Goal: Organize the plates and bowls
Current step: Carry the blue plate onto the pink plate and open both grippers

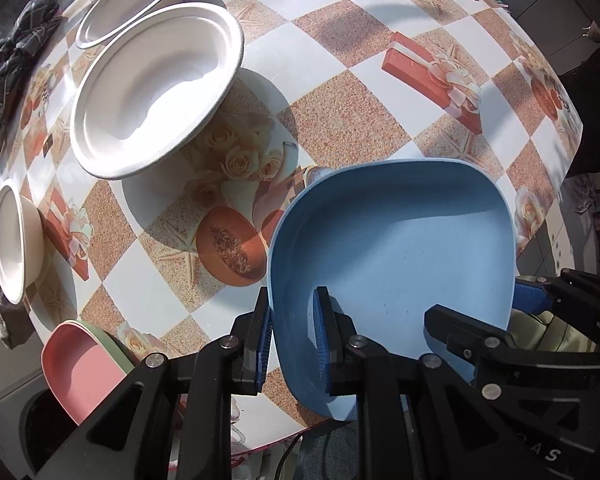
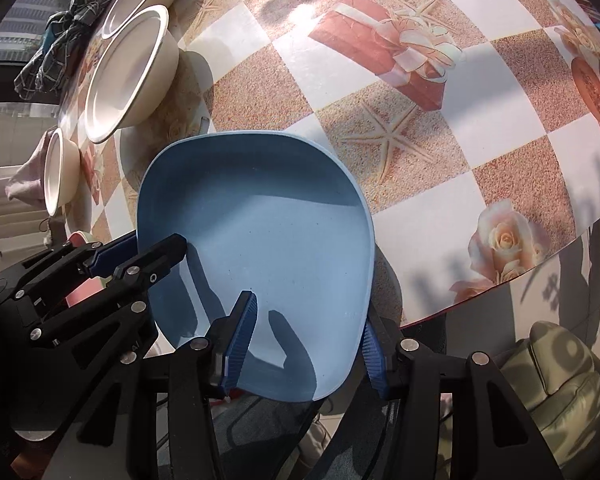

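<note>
Sunlight falls across a round table (image 1: 340, 128) covered in a checked cloth printed with gift boxes, roses and starfish. At its far left edge sits a small white bowl (image 1: 14, 244), with nothing visible inside. Beyond it, toward the far-left rim, two larger white bowls stand one behind the other: the nearer white bowl (image 1: 152, 88) shows only bright glare in its well, and the farther white bowl (image 1: 136, 0) also appears empty. A dark bundle of checked fabric (image 1: 16, 52) lies past that rim. At the near-left edge, a pink plate (image 1: 80, 372) rests on a green plate (image 1: 112, 340); whether more lie beneath cannot be told from here.

At the near edge, a blue square plate (image 1: 392, 248) holds nothing and overhangs the rim toward the viewer. The left gripper (image 1: 292, 340) is pinched tight on its left rim, one pad inside the plate and one outside. The right gripper (image 2: 304, 344) straddles the opposite rim, partly closed, with one pad inside and the other outside against the wall, apparently clasping it. A pale green cushion (image 2: 560, 384) sits below the table's near-right edge.
</note>
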Tool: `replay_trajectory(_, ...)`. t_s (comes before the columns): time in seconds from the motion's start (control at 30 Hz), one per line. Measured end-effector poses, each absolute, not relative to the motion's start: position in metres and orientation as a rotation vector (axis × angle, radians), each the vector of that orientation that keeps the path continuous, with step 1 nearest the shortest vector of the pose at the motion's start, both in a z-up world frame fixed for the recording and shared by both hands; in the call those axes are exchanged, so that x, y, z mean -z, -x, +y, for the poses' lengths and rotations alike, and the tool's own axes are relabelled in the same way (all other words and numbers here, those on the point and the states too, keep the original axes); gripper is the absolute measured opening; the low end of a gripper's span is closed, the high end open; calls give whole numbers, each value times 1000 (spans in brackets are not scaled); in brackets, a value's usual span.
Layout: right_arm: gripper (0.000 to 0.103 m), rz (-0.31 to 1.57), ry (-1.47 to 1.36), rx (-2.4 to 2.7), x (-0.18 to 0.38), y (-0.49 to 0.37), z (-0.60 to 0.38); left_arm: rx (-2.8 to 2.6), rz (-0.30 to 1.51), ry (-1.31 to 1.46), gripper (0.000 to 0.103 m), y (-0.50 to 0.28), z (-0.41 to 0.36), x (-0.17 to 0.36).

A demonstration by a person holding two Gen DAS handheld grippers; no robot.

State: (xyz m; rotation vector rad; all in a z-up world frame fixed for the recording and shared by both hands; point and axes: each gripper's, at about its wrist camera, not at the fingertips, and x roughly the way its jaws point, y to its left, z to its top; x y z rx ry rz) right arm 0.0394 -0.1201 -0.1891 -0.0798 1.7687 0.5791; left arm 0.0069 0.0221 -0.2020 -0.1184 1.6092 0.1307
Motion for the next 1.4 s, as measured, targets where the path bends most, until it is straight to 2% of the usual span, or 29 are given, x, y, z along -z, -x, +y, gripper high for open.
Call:
replay_trajectory(0.63, 53, 1671, 215, -646, 136, -19, -89, -108, 1536, 218, 20, 71, 40, 153)
replay_trajectory(1.4, 53, 1615, 280, -718, 116, 13, -39, -197, 1437, 319, 20, 111, 98, 131)
